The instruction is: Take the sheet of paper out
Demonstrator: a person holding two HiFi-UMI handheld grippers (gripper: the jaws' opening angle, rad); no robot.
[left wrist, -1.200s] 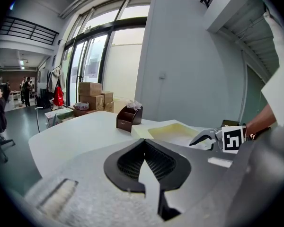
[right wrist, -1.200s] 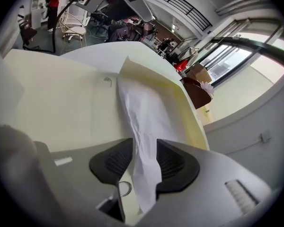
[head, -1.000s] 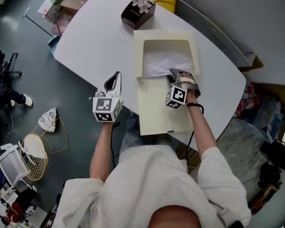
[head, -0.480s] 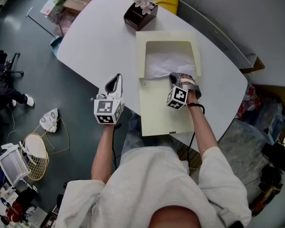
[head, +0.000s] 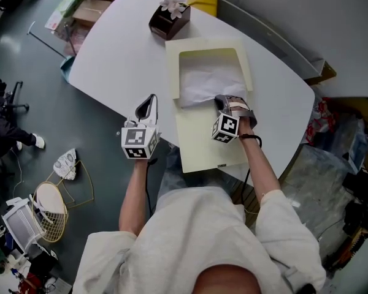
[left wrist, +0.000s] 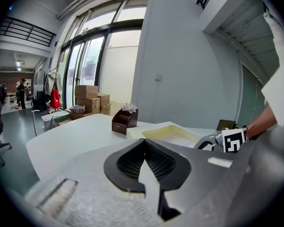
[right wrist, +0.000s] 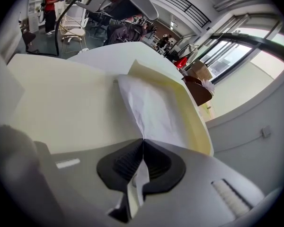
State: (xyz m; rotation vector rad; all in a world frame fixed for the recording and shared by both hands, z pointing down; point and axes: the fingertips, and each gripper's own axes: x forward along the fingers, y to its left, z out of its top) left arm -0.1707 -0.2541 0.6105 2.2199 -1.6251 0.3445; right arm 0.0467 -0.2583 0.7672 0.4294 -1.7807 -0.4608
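White sheet of paper (head: pixel 208 81), thin and crumpled, lies in the open upper half of a cream-yellow flat card folder (head: pixel 202 136), which rests on the white oval desk (head: pixel 119 54). The paper's near edge reaches down to the line where the folder's open part ends, and that is where the right tool (head: pixel 221 101) meets it. In the right gripper view the right tool (right wrist: pixel 143 143) is clenched tight, with the sheet of paper (right wrist: pixel 151 108) running straight into the seam between its black ribbed pads, and a strip of white shows pinched between them further back. The tool points steeply down at the folder, with the person's hand behind it over the folder's plain lower half.

The left tool (head: pixel 150 100) is held near the desk's near edge, left of the folder and apart from it. In the left gripper view the left tool (left wrist: pixel 144 143) has its pads closed tip to tip with nothing between them.

A dark brown tissue box (head: pixel 169 18) stands at the desk's far end, just beyond the folder.
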